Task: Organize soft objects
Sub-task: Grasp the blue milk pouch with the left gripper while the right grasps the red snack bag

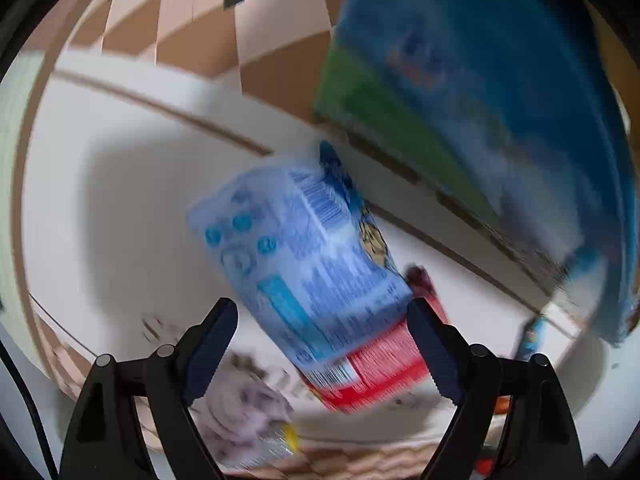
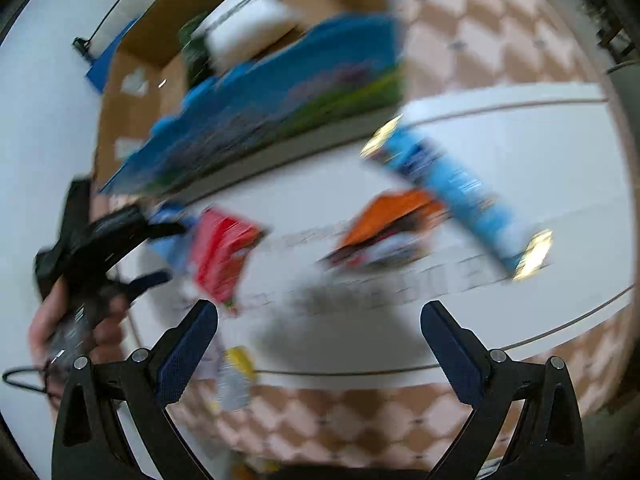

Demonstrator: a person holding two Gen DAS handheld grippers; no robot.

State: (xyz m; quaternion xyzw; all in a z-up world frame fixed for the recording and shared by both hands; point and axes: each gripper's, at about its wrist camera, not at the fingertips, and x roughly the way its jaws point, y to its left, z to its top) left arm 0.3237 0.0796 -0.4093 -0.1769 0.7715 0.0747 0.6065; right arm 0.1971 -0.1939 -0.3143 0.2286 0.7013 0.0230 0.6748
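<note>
Both views badly motion-blurred; notes limited to what reads through the smear.

My left hand-held gripper (image 1: 322,326): fingers spread wide, a light blue printed soft pack (image 1: 296,248) lying in front of and between them. The right finger touches or overlaps the pack's edge, the left finger stands apart from it; no squeeze visible, so I read it as open. A red packet (image 1: 378,364) lies against the blue pack's near end, on the white table (image 1: 100,200).

Around it: a big blue-and-green box (image 1: 460,92) looms close on the right of the left view, crowding that side. A crumpled pale cloth (image 1: 244,408) and something clear with a yellow cap (image 1: 280,440) sit below the left finger (too blurred to name).

My right hand-held gripper (image 2: 320,336): fingers wide apart, nothing between them, over bare table. Ahead on the table lie an orange packet (image 2: 392,216) and a long light blue pack (image 2: 460,188). Behind the blue-and-green box is an open cardboard box (image 2: 132,92). Checkered floor (image 2: 480,32) beyond.
</note>
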